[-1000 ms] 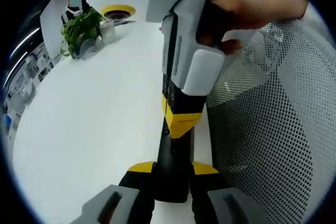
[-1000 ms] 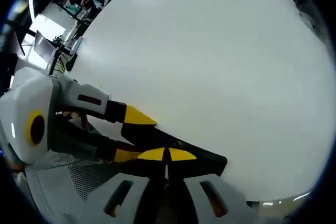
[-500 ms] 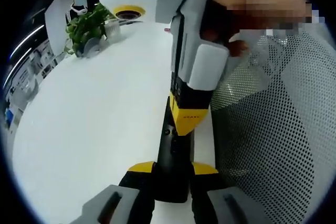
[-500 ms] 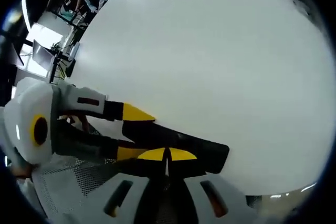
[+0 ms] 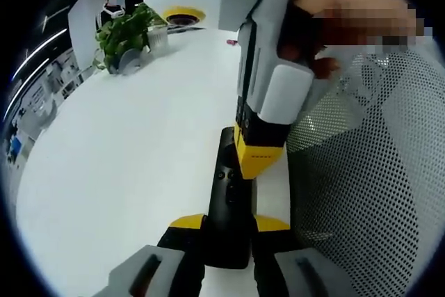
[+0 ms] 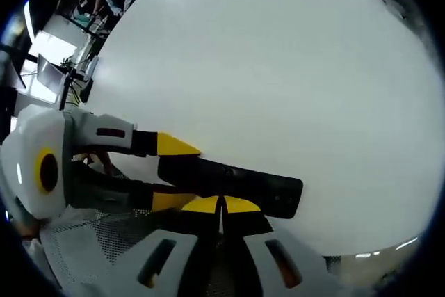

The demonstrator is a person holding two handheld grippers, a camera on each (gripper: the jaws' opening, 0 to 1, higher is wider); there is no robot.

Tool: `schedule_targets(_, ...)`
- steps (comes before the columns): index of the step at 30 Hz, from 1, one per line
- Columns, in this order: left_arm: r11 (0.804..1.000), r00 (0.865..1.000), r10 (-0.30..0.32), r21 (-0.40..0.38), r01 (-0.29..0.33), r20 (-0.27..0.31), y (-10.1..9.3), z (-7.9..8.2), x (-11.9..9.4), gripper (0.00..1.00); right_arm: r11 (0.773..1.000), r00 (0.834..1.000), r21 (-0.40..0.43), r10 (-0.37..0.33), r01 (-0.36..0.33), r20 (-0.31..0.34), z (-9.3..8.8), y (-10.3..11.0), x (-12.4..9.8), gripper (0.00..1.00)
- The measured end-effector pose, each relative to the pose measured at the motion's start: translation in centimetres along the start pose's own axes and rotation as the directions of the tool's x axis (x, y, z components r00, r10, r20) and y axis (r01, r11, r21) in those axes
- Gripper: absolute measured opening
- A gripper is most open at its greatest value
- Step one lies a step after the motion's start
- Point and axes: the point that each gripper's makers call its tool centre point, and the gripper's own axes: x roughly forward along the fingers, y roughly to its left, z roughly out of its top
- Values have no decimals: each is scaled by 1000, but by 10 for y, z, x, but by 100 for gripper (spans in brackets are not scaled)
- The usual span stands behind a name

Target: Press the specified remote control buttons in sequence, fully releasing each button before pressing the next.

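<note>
The slim black remote control (image 5: 229, 199) lies along the near edge of the plain white tabletop (image 5: 118, 165), and the left gripper (image 5: 228, 231) has its yellow-tipped jaws clamped narrow on the remote's near end. The right gripper (image 6: 221, 205) comes in from the side with its jaws pressed together to a single yellow point, holding nothing, that point sitting over the remote's face (image 6: 229, 180).

Here's the worry: the remote sits right by the tabletop's edge, with a white mesh chair back (image 5: 368, 172) just beyond. A press that comes down off-centre could tip or slide the remote toward that edge, should the left hold slip. The buttons are too small to make out, so the blunt closed tip might land on two at once or miss its target. And if the tip doesn't lift clear between presses, the sequence may not count.

Room? Plenty inward. The tabletop runs bare away from the remote, with a green potted plant (image 5: 125, 36) well apart near the far edge.
</note>
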Motion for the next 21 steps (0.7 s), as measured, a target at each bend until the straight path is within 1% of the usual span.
schedule_targets(1, 1000, 1000, 0, 6, 0, -3, 0, 0, 0, 25, 1000, 1000, -3, -4, 4, -1, 0, 0, 0, 0)
schedule_targets(3, 999, 1000, -1, 52, 2, -13, -2, 0, -1, 25, 999, 1000, -28, -17, 17, -8, -2, 1, 1, 0)
schedule_targets(4, 998, 1000, 0, 65, 1, -16, -2, 0, -1, 25, 995, 999, -89, -39, 38, -14, -2, -1, 1, 0)
schedule_targets(5, 998, 1000, 2, 62, -1, -16, -3, 0, -1, 25, 993, 999, -108, -50, 48, -14, -2, 0, 1, 0)
schedule_targets(8, 998, 1000, 2, 55, 0, -27, -2, 0, 0, 25, 993, 998, -104, -61, 60, -8, -2, 1, 1, 0)
schedule_targets(11, 997, 1000, -2, 81, 4, -30, -2, 0, -1, 25, 992, 998, -107, -63, 62, -4, -3, 1, 1, 0)
schedule_targets(14, 995, 1000, -4, 104, 8, -30, -3, -1, -2, 25, 995, 998, -88, -54, 53, -10, -5, 2, 4, 0)
schedule_targets(15, 996, 999, -5, 92, 8, -31, -3, -1, -2, 25, 993, 998, -100, -63, 61, -10, -4, 2, 4, 0)
schedule_targets(17, 998, 999, -3, 69, 5, -33, -1, -2, -2, 25, 981, 995, -162, -104, 104, 10, 1, -1, 4, 0)
schedule_targets(18, 998, 999, -4, 61, 6, -33, -1, -3, -3, 25, 977, 993, -178, -119, 120, 19, 2, 0, 4, 0)
schedule_targets(21, 998, 999, -9, 54, 11, -32, -1, -4, -4, 25, 979, 994, -172, -110, 112, 18, 2, -1, 4, 0)
